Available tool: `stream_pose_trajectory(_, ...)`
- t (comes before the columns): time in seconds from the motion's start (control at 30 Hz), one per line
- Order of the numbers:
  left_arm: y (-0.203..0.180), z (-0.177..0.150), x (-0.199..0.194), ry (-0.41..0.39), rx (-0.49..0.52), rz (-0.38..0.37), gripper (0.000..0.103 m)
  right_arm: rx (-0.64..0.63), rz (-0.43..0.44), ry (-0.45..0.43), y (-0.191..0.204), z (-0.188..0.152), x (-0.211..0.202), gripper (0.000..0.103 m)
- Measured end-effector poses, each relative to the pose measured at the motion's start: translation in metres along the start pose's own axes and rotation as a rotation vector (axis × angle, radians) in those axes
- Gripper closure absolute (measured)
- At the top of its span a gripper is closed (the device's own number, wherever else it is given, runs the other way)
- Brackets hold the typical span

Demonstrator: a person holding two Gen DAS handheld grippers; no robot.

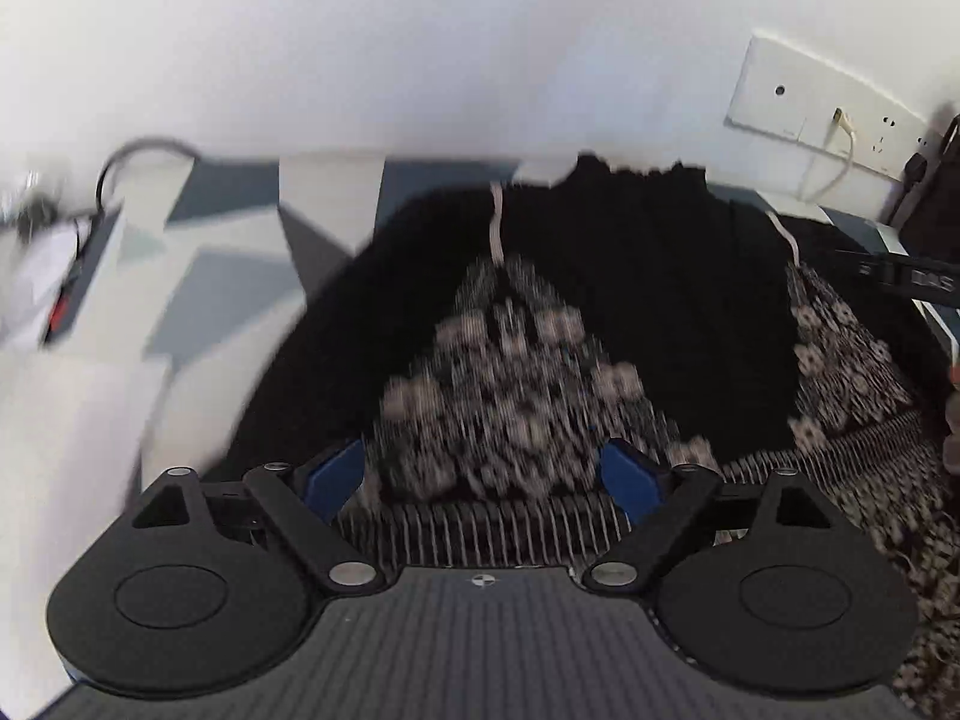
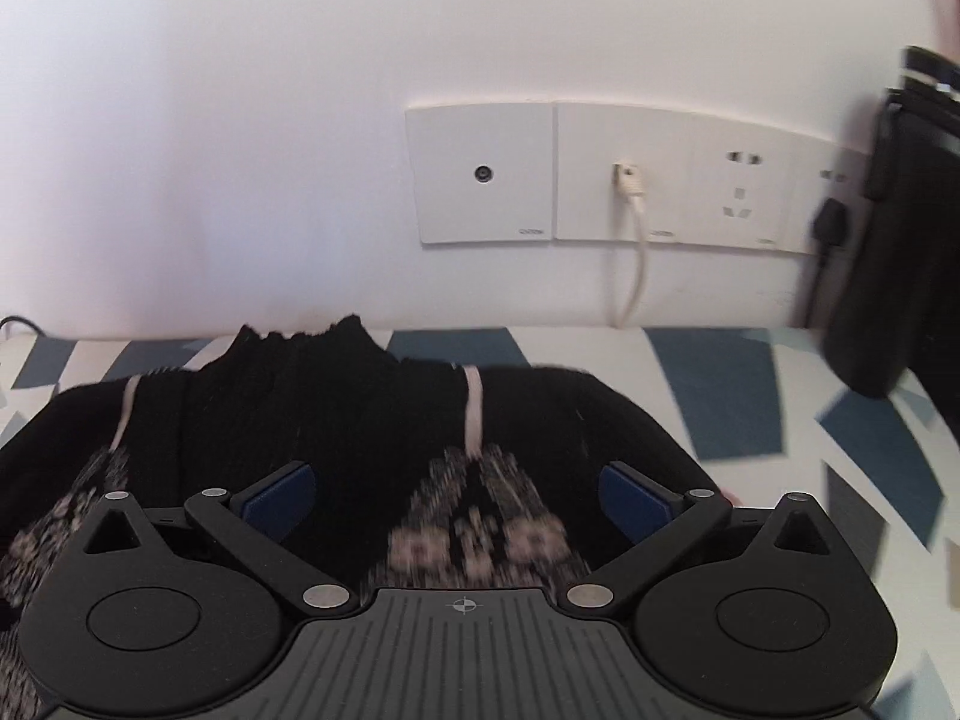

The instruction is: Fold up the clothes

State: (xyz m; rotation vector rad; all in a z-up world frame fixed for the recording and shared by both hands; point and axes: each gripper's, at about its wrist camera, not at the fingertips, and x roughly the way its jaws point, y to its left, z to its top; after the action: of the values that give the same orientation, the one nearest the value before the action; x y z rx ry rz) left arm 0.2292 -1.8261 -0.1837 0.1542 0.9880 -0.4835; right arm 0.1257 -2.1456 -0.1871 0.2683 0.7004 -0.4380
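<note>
Left wrist view: left gripper (image 1: 483,471) jaws apart, patterned black dress (image 1: 600,312) lying flat just ahead between the fingers. Right gripper (image 2: 456,501) likewise spread over the bodice. Suggest pinching both sides level before lifting, to keep the fold square.

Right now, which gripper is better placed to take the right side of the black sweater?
Probably the right gripper: open, it hangs over the sweater near that edge. The left gripper, also open, sits further left.

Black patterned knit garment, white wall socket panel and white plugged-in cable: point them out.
Black patterned knit garment (image 2: 336,414): right wrist view, plain black upper part.
White wall socket panel (image 2: 480,174): right wrist view, leftmost plate.
White plugged-in cable (image 2: 637,252): right wrist view, hanging middle.
</note>
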Motion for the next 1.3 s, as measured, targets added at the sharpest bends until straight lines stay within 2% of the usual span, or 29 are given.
stream_pose_trajectory(0.13, -0.004, -0.021, -0.010, 0.033, -0.014, -0.034, 0.015, 0.040, -0.049, -0.009, -0.014, -0.024, -0.056, 0.001)
stream_pose_trajectory(0.27, -0.009, -0.037, -0.016, 0.019, -0.002, -0.059, 0.012, 0.161, -0.135, 0.003, -0.036, -0.057, -0.103, 0.001)
stream_pose_trajectory(0.57, -0.051, -0.069, -0.018, 0.057, 0.081, -0.169, 0.011, 0.282, -0.337, 0.032, -0.066, -0.133, -0.200, 0.001)
stream_pose_trajectory(0.73, -0.078, -0.091, -0.025, 0.075, 0.129, -0.149, 0.008, 0.364, -0.421, 0.078, -0.097, -0.174, -0.232, 0.001)
stream_pose_trajectory(0.87, -0.091, -0.106, -0.037, 0.102, 0.107, -0.117, 0.008, 0.433, -0.430, 0.098, -0.121, -0.197, -0.245, 0.001)
stream_pose_trajectory(1.03, -0.113, -0.126, -0.064, 0.078, 0.091, -0.034, 0.008, 0.445, -0.388, 0.100, -0.152, -0.213, -0.262, 0.001)
stream_pose_trajectory(1.23, -0.140, -0.150, -0.101, 0.044, 0.016, -0.057, 0.007, 0.476, -0.337, 0.082, -0.198, -0.221, -0.284, 0.001)
stream_pose_trajectory(1.3, -0.147, -0.157, -0.107, 0.033, 0.009, -0.050, 0.006, 0.468, -0.345, 0.076, -0.213, -0.225, -0.289, 0.001)
